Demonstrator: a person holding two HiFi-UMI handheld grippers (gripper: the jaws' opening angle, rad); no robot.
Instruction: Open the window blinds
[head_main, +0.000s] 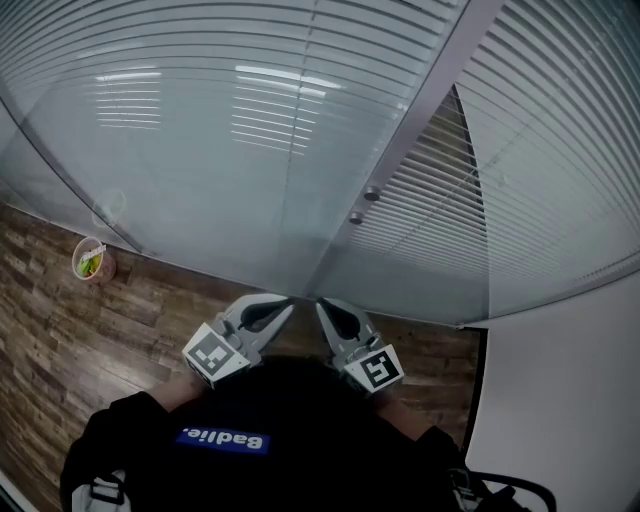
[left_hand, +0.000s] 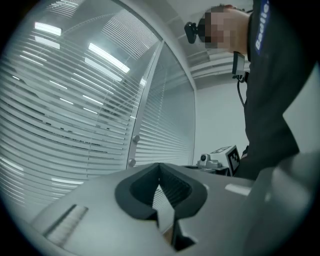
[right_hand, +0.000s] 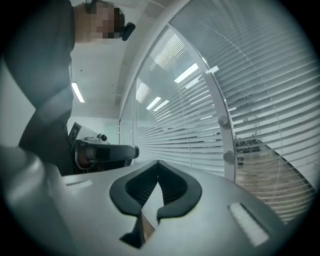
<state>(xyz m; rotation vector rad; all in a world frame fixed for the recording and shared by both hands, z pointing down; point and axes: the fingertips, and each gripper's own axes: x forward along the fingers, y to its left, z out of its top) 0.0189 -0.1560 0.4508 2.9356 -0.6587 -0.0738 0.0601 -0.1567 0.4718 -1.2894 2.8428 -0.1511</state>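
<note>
You have yet to begin, it seems: the blinds (head_main: 190, 110) either side of the window post (head_main: 425, 100) hang with slats mostly shut, the post's two knobs (head_main: 371, 194) untouched, while your left gripper (head_main: 286, 308) and right gripper (head_main: 323, 306) hover below the post, both closed on nothing.

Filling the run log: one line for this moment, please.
left gripper: shut, empty | right gripper: shut, empty | blinds: down, untouched
</note>
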